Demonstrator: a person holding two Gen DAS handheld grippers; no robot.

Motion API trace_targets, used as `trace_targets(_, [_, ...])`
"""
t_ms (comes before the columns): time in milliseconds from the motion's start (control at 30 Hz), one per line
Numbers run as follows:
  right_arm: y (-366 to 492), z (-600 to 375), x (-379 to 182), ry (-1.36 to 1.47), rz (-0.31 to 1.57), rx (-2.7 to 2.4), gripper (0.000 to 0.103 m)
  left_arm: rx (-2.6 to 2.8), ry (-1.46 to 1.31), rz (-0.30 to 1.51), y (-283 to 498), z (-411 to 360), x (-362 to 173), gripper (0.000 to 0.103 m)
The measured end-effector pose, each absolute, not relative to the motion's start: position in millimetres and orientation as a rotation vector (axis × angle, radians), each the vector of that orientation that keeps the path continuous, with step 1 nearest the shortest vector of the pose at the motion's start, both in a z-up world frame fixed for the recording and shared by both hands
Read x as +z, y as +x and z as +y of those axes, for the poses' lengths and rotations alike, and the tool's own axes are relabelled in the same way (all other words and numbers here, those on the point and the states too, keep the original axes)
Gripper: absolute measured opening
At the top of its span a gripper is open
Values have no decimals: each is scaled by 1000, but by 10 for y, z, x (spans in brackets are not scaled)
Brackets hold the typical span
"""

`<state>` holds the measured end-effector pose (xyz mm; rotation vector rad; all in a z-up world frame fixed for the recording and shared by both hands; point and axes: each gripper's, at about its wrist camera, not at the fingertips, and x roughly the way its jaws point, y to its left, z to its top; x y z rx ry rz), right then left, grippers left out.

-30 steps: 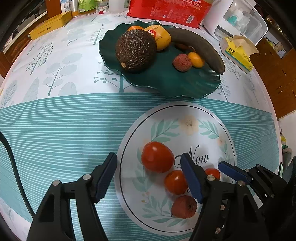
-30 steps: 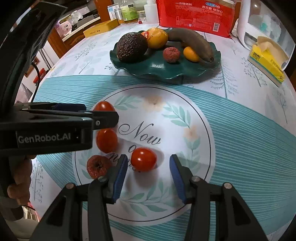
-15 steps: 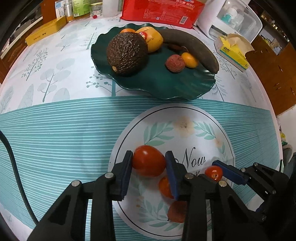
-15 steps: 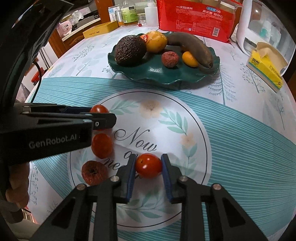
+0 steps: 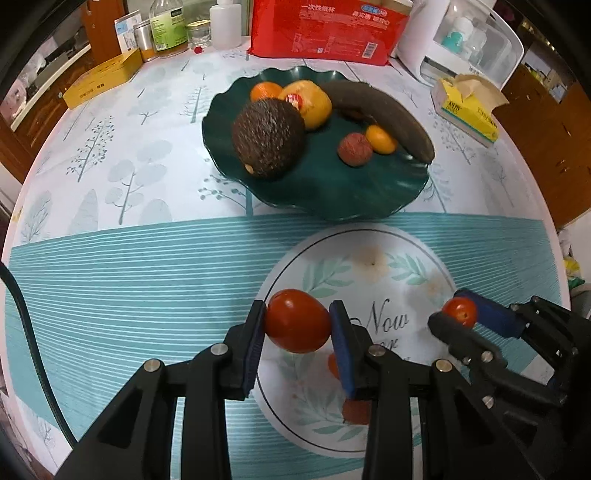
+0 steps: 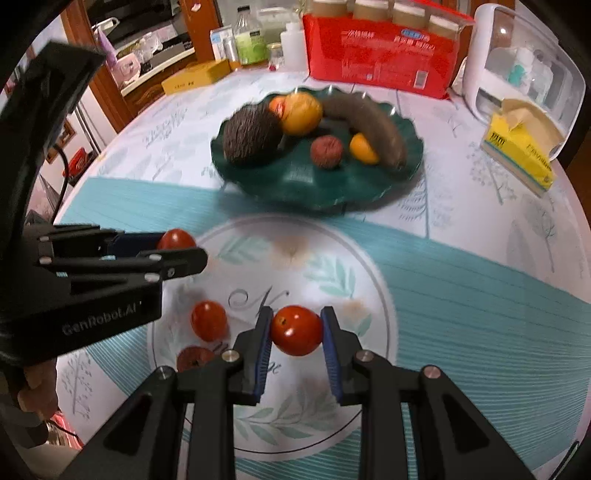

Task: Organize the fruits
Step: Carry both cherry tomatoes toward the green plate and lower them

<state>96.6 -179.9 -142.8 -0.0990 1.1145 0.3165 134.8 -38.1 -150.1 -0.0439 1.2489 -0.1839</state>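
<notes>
Your left claw [image 5: 297,326] gripped the larger tomato [image 5: 297,320] across its middle, and your right claw [image 6: 296,332] gripped a smaller tomato [image 6: 296,329]. Both looked soft-skinned and slippery, so gentle pressure suited them.

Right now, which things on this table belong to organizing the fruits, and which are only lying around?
Belongs to the job:
- left tongs, shut on a tomato
- right tongs, shut on a smaller tomato
- green fruit plate
- loose tomato

Lying about:
- tissue box
- red package
- yellow box
</notes>
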Motion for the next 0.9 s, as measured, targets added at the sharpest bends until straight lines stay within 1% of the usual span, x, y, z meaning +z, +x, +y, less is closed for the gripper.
trace_targets(267, [1127, -1833, -881, -95, 1036, 316, 26, -194, 19, 1149, 1494, -420, -1018, 33])
trace_targets(633, [1671, -1826, 16, -92, 839, 272, 26, -164, 46, 988, 2157, -380, -235, 33])
trace_targets(767, [1952, -1845, 156, -81, 784, 234, 26, -135, 36, 966, 2436, -317, -128, 33])
trace_targets(900, [2252, -1824, 65, -76, 805, 209, 26, -100, 25, 961, 2735, -207, -175, 33])
